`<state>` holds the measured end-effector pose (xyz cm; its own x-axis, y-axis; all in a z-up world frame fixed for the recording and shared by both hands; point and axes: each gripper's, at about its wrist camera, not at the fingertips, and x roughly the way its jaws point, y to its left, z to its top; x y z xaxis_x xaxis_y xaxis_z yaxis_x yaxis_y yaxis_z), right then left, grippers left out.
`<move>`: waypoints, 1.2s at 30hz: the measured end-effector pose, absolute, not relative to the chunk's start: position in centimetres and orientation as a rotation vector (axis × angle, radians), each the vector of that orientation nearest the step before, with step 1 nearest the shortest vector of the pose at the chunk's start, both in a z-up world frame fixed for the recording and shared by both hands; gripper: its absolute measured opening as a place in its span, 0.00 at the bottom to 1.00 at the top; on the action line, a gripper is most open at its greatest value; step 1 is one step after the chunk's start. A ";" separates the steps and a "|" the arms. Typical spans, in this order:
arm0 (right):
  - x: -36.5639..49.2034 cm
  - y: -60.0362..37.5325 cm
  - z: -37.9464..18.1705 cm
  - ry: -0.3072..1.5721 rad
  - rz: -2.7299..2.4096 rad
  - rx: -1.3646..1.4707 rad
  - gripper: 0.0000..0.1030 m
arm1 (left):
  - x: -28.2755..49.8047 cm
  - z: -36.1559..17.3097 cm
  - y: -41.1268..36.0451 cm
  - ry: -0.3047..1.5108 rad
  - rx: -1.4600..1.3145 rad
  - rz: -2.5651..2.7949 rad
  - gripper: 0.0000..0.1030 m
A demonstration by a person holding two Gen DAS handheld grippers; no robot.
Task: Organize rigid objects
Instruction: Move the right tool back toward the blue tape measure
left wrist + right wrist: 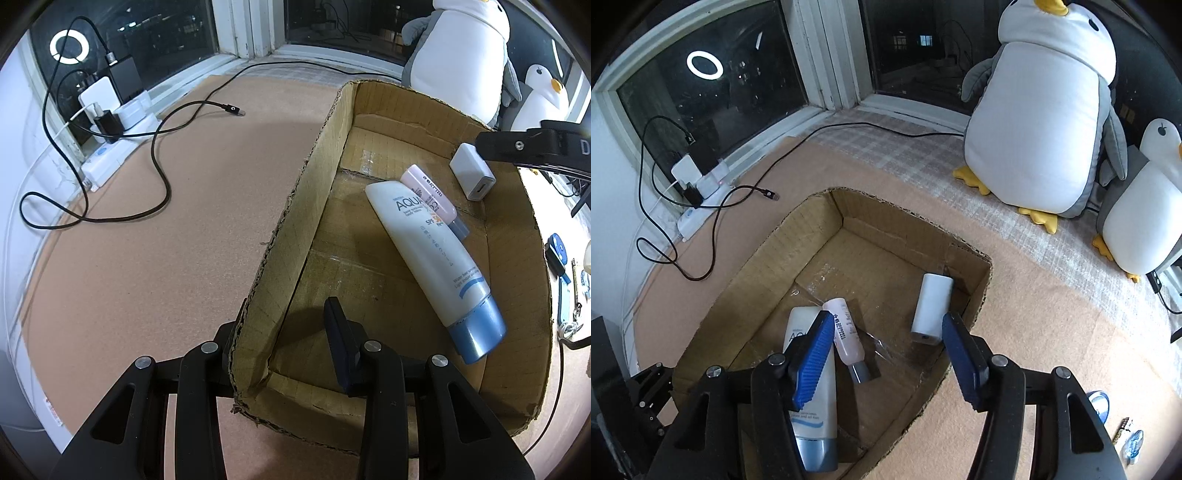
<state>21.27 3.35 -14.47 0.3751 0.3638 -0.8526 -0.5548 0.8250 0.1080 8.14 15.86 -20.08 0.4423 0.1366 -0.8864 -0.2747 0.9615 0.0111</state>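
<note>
Inside the open brown cardboard box [916,236] three things are lying on its floor: a large white lotion tube with a blue cap [436,258], a small pale pink tube with a grey cap [847,339] leaning across the white tube's far end, and a white rectangular charger block [932,308] resting near the box's far right corner, apart from both tubes. Down at the near left corner, the left gripper [284,339] is clamping the box's left wall, one finger sitting outside the cardboard and the other inside. Over the box's near part, the right gripper [886,354] is hanging with its blue-padded jaws spread wide and nothing between them; the charger block is lying just beyond its right finger. Beyond the box, a big white and grey penguin plush toy [1041,122] is standing by the dark window, and a black cable [159,162] is trailing across the tan table surface [147,258] at left.
</note>
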 end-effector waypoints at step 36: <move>23.6 -20.2 -17.2 1.184 0.264 0.059 0.56 | 7.9 -19.9 16.2 1.086 -0.137 0.258 0.35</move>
<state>23.61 -20.23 -17.19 0.3503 0.2344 -0.9068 -0.1732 0.9677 0.1832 7.86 16.18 -19.93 0.4403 0.1401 -0.8868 -0.2739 0.9616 0.0159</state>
